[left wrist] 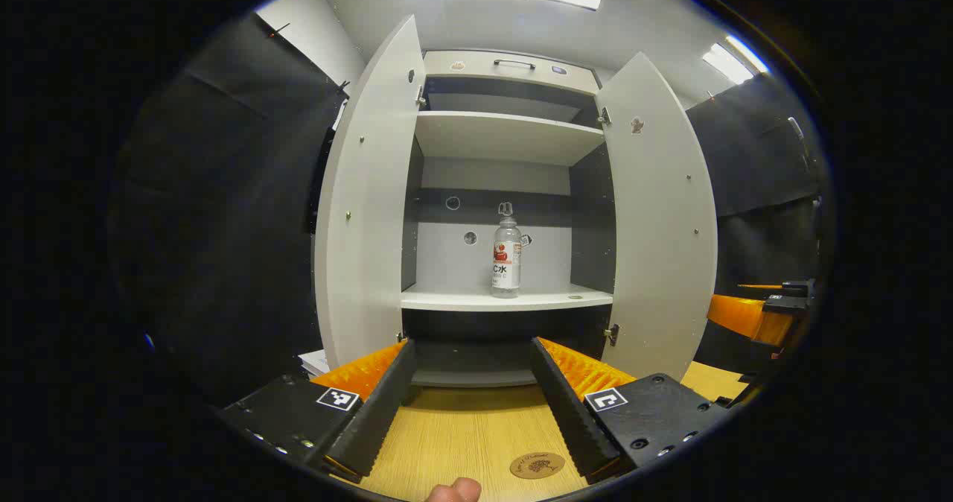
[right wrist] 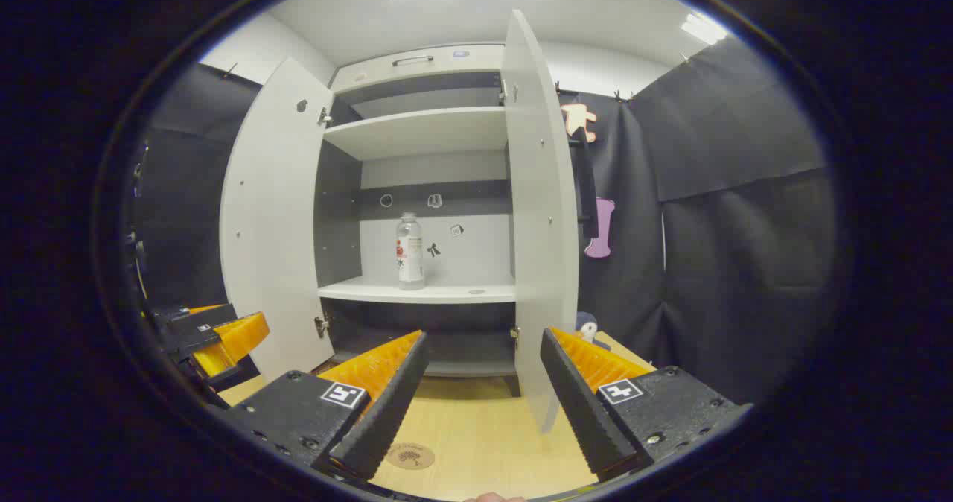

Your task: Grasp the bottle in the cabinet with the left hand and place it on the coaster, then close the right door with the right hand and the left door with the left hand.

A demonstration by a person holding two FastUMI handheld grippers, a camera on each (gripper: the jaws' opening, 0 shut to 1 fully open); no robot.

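Two grippers hung above the wooden tabletop (left wrist: 461, 431) before an open cabinet (left wrist: 506, 137). The left gripper (left wrist: 472, 390) had its fingers spread wide with nothing between them; just beyond them lay the round cork coaster (left wrist: 537, 465). The right gripper (right wrist: 482, 398) likewise held its fingers wide apart and empty, the coaster (right wrist: 410, 455) near its left finger. Farther off, the left door (left wrist: 365, 197) and right door (left wrist: 659, 219) both stood swung outward. Farthest, the clear water bottle (left wrist: 506, 258) stood upright on the cabinet's lower shelf (left wrist: 506, 299), apart from both grippers.
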